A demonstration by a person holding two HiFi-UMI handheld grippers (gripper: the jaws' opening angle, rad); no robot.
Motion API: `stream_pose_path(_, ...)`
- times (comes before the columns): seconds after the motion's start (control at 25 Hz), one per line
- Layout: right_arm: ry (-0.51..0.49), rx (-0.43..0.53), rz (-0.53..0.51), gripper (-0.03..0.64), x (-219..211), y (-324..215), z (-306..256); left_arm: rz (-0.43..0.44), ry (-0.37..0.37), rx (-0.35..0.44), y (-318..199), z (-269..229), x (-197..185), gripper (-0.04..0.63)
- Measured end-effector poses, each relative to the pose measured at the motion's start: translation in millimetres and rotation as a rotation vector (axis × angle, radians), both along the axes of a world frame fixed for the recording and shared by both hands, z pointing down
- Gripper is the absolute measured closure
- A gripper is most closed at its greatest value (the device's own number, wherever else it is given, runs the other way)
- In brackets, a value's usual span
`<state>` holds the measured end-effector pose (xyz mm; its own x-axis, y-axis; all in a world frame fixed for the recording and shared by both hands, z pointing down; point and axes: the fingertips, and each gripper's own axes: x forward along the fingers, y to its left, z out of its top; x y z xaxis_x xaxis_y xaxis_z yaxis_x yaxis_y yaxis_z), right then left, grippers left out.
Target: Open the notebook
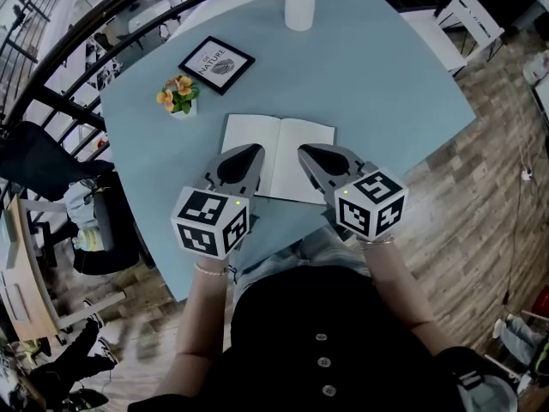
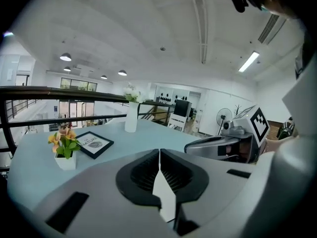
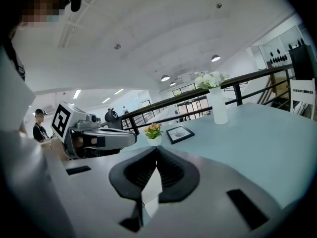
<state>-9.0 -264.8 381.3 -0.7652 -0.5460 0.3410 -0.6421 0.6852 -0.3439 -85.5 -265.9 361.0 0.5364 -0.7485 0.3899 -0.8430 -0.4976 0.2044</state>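
The notebook lies open and flat on the light blue table, its white pages showing. Both grippers hang side by side over its near half. In the head view my left gripper points over the left page and my right gripper over the right page. The left gripper has its jaws closed tip to tip with nothing between them; white page shows through the gap behind the tips. The right gripper is shut the same way and holds nothing.
A small pot of orange flowers, a black picture frame and a white vase stand on the far part of the table. A dark railing curves behind it. A white chair is at the far right.
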Motion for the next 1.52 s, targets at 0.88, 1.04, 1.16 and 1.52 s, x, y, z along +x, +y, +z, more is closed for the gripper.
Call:
stream_pose_path(0.88,-0.072,0.159,-0.002,0.609,8,12,-55,0.067,0.005,0.107,6,-29,39,0.578)
stream_pose_path(1.04,-0.062,0.146,-0.015,0.609,4,17,-50,0.069,0.012,0.099,10,-26,38,0.578)
stream_pose_path(1.16,-0.061,0.130,-0.010,0.609,4,17,-46,0.074,0.006,0.087,12,-20,38,0.578)
stream_pose_path(1.52,-0.033,0.087,0.013,0.611,13,21,-32,0.112,-0.024,0.033,24,-2,44,0.578)
